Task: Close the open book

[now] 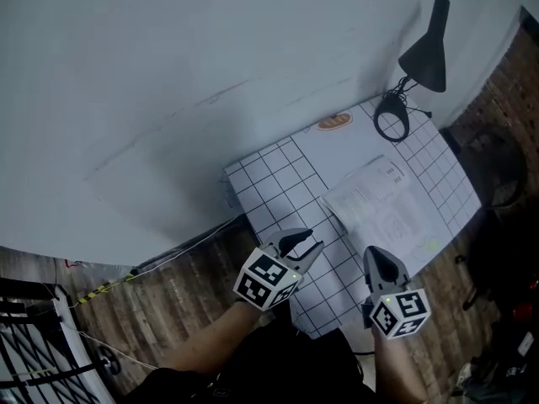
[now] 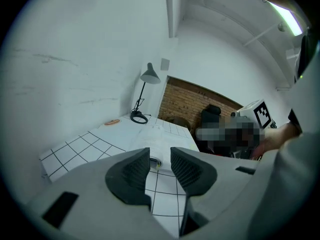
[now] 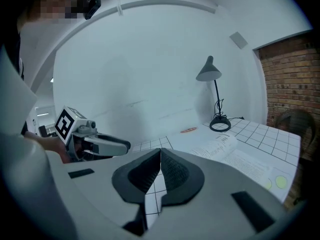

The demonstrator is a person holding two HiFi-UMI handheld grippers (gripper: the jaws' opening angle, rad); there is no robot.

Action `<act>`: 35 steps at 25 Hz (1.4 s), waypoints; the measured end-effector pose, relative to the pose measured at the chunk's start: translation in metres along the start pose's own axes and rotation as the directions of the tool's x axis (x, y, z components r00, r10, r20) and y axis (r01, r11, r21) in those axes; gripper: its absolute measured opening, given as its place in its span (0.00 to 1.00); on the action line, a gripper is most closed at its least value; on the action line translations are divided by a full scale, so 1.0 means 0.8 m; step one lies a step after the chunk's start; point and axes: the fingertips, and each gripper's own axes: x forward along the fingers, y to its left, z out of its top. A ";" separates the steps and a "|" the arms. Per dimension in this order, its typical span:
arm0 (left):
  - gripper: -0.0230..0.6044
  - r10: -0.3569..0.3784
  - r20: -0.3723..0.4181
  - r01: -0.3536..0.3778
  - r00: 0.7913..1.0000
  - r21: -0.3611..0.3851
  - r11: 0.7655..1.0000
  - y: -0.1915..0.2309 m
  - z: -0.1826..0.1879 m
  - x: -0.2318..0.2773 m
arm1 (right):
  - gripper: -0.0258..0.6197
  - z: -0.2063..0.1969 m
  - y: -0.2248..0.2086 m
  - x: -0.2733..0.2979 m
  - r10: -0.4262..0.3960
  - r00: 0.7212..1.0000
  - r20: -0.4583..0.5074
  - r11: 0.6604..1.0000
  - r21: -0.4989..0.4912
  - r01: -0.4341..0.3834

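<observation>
Gridded white table [image 1: 269, 183] bears the open book [image 1: 383, 209], pages up, spine angled toward the lamp [image 1: 425, 49]. Our left gripper [image 1: 303, 243] gapes partway, empty; our right gripper [image 1: 376, 257] is pinched closed on nothing.

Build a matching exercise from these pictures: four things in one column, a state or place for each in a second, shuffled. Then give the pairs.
Things:
1. book
2. lamp
3. left gripper
4. right gripper

States or places:
A. jaws together, holding nothing
B. lying open on the gridded table
C. standing at the far end, near the wall
D. jaws apart, nothing between them

Pairs: 1-B, 2-C, 3-D, 4-A
</observation>
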 end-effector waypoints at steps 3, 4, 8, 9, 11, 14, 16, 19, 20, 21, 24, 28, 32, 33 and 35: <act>0.22 0.010 -0.060 -0.008 0.998 0.040 0.999 0.010 -0.018 0.026 | 0.04 -0.011 -0.016 0.011 -0.009 1.000 -0.007 0.999 0.038 0.009; 0.23 0.009 -0.075 -0.006 0.997 0.043 0.999 0.013 -0.023 0.035 | 0.04 -0.015 -0.021 0.014 -0.009 1.000 -0.013 0.999 0.047 0.010; 0.24 -0.026 -0.108 0.026 0.994 0.001 1.000 0.023 -0.040 0.069 | 0.04 -0.030 -0.036 0.025 -0.010 0.999 -0.033 0.998 0.064 0.012; 0.24 -0.035 -0.112 0.034 0.993 -0.011 0.999 0.024 -0.044 0.077 | 0.04 -0.034 -0.040 0.027 -0.012 0.999 -0.037 0.997 0.069 0.015; 0.26 -0.049 -0.121 0.046 0.991 -0.025 0.999 0.027 -0.051 0.091 | 0.04 -0.047 -0.048 0.030 -0.019 0.998 -0.053 0.997 0.078 0.023; 0.30 -0.069 -0.139 0.063 0.988 -0.045 0.997 0.031 -0.062 0.111 | 0.04 -0.065 -0.057 0.035 -0.020 0.997 -0.080 0.996 0.090 0.027; 0.31 -0.097 -0.142 0.086 0.985 -0.077 0.993 0.032 -0.067 0.123 | 0.04 -0.074 -0.064 0.039 -0.018 0.995 -0.093 0.995 0.096 0.027; 0.33 -0.142 -0.147 0.124 0.979 -0.126 0.984 0.030 -0.074 0.138 | 0.04 -0.081 -0.071 0.044 -0.015 0.994 -0.104 0.994 0.102 0.026; 0.33 -0.151 -0.154 0.131 0.977 -0.133 0.982 0.029 -0.077 0.143 | 0.05 -0.083 -0.072 0.045 -0.013 0.994 -0.106 0.994 0.104 0.024; 0.34 -0.158 -0.160 0.136 0.974 -0.139 0.981 0.028 -0.079 0.147 | 0.04 -0.084 -0.072 0.045 -0.011 0.994 -0.108 0.994 0.105 0.022; 0.36 -0.177 -0.172 0.149 0.969 -0.165 0.975 0.027 -0.084 0.159 | 0.04 -0.086 -0.076 0.046 -0.005 0.993 -0.114 0.994 0.108 0.018; 0.36 -0.174 -0.183 0.147 0.968 -0.154 0.977 0.026 -0.082 0.175 | 0.05 -0.089 -0.085 0.045 -0.008 0.993 -0.119 0.993 0.115 0.022; 0.36 -0.161 -0.197 0.138 0.967 -0.125 0.982 0.024 -0.080 0.186 | 0.04 -0.090 -0.095 0.041 -0.010 0.992 -0.122 0.993 0.118 0.025; 0.36 -0.157 -0.202 0.135 0.967 -0.117 0.984 0.024 -0.081 0.188 | 0.04 -0.090 -0.097 0.040 -0.011 0.992 -0.122 0.993 0.119 0.026; 0.36 -0.147 -0.212 0.128 0.966 -0.104 0.986 0.025 -0.082 0.191 | 0.04 -0.089 -0.100 0.038 -0.011 0.993 -0.121 0.992 0.121 0.026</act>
